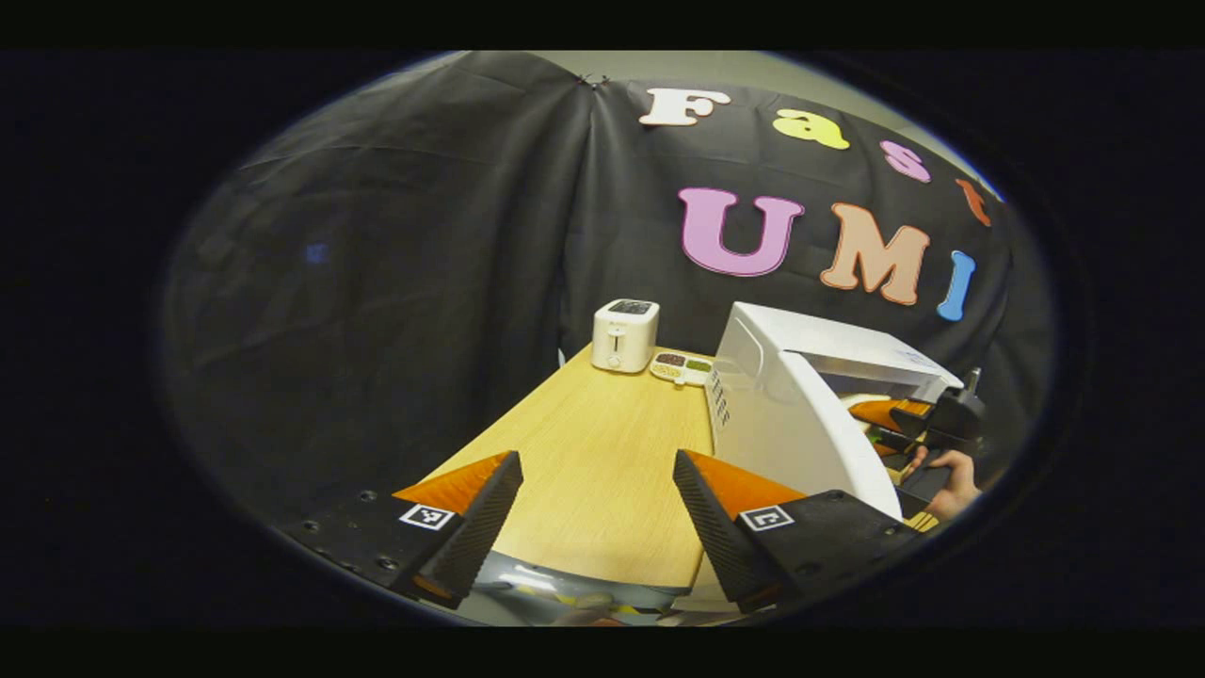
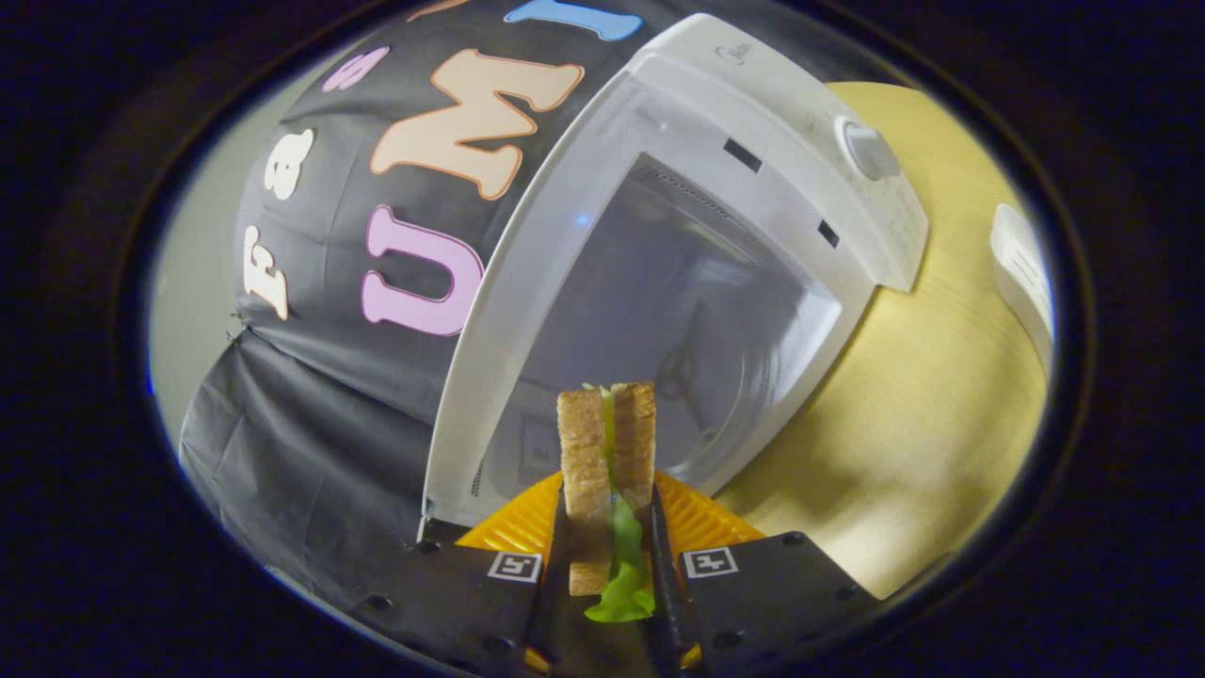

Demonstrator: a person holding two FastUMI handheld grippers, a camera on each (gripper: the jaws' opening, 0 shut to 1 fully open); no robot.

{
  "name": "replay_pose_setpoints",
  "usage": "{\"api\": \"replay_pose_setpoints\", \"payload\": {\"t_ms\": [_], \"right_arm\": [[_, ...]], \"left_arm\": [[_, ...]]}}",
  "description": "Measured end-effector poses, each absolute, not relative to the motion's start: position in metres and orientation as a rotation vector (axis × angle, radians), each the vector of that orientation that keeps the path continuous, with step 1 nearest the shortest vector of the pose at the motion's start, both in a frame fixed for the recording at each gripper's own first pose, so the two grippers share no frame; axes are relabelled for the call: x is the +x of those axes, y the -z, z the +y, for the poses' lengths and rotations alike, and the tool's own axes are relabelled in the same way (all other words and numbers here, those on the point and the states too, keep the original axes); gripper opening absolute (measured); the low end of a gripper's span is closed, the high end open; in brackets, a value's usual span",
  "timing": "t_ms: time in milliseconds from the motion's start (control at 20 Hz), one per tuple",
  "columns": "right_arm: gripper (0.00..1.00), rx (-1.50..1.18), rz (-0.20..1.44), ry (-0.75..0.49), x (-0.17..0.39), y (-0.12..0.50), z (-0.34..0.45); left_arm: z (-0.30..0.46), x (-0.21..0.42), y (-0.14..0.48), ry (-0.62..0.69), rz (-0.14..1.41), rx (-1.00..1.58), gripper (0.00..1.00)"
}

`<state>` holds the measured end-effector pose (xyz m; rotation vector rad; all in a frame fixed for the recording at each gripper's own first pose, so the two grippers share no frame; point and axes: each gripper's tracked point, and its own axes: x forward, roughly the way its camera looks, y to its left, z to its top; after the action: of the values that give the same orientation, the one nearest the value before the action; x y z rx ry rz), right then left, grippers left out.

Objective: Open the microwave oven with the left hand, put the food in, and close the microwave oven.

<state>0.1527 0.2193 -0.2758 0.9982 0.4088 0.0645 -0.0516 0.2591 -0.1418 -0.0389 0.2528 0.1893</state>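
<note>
Right gripper view: a sandwich (image 2: 607, 471) is pinched upright in the right claw (image 2: 610, 556) before the opened microwave oven (image 2: 753, 122), not yet placed inside, while the left claw (image 1: 598, 513) is held spread and empty over the table (image 1: 602, 443), closing still undone.

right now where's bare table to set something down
Free: the tabletop ahead of the left gripper, running back to the toaster and small food tray. Crowded: the right side, where the open microwave stands and the right gripper holds the sandwich at its mouth.
</note>
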Motion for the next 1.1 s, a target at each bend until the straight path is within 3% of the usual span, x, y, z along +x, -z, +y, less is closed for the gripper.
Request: {"api": "replay_pose_setpoints", "payload": {"t_ms": [50,100,300,450,500,550,700,750,900,950,1050,1100], "right_arm": [[0.4,0.972,0.392,-0.056,0.158,0.273,0.219],[0.4,0.944,0.378,-0.047,0.165,0.273,0.217],[0.4,0.864,0.359,-0.017,0.188,0.277,0.218],[0.4,0.843,0.356,0.012,0.201,0.284,0.217],[0.4,0.824,0.356,0.019,0.205,0.287,0.215],[0.4,0.794,0.356,0.027,0.208,0.29,0.214],[0.4,0.736,0.345,0.039,0.217,0.293,0.209],[0.32,0.73,0.342,0.047,0.221,0.292,0.208],[0.32,0.645,0.353,0.082,0.233,0.295,0.201],[0.41,0.593,0.358,0.103,0.234,0.298,0.196],[0.48,0.5,0.384,0.135,0.236,0.3,0.187],[0.58,0.454,0.395,0.155,0.235,0.302,0.181]], "left_arm": [[0.259,-0.051,0.142,-0.189,0.256,-0.04,0.94],[0.259,-0.052,0.144,-0.189,0.26,-0.043,0.89],[0.258,-0.051,0.145,-0.188,0.262,-0.052,0.94],[0.255,-0.052,0.148,-0.178,0.27,-0.057,0.94],[0.254,-0.052,0.149,-0.176,0.274,-0.059,0.89],[0.254,-0.053,0.151,-0.176,0.279,-0.063,0.94],[0.257,-0.053,0.153,-0.186,0.286,-0.068,0.94],[0.258,-0.054,0.154,-0.19,0.289,-0.066,0.94],[0.256,-0.053,0.157,-0.184,0.302,-0.07,0.94],[0.255,-0.053,0.157,-0.181,0.304,-0.072,0.94],[0.255,-0.051,0.158,-0.182,0.309,-0.077,0.94],[0.256,-0.051,0.159,-0.185,0.31,-0.078,0.94]]}}
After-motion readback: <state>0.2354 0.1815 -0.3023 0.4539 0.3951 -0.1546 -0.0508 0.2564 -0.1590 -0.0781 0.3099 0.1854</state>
